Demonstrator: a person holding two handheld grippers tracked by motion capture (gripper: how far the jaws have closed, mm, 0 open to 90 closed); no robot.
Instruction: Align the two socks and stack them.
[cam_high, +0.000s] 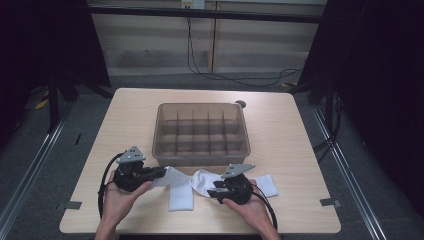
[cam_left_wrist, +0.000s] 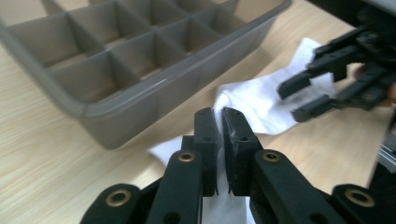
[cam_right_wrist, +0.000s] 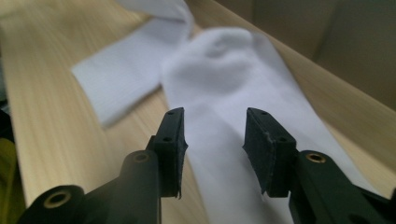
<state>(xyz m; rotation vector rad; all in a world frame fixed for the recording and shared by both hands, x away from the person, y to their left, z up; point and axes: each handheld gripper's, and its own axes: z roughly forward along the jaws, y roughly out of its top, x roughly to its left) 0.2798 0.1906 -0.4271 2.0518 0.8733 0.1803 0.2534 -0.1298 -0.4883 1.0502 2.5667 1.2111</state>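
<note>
- A grey divided organizer tray (cam_high: 201, 131) sits mid-table on a pale wooden table (cam_high: 295, 130).
- Two white socks lie just in front of the tray: a left sock (cam_high: 179, 190) and a right sock (cam_high: 265, 184).
- The left gripper (cam_left_wrist: 219, 135), in front of the tray's left corner, is clamped on the left sock's edge.
- The right gripper (cam_right_wrist: 214, 140), in front of the tray's right half, has its jaws apart above the right sock, not pressing it.

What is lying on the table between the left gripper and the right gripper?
In the high view, two white socks lie between the left gripper and the right gripper.
</note>
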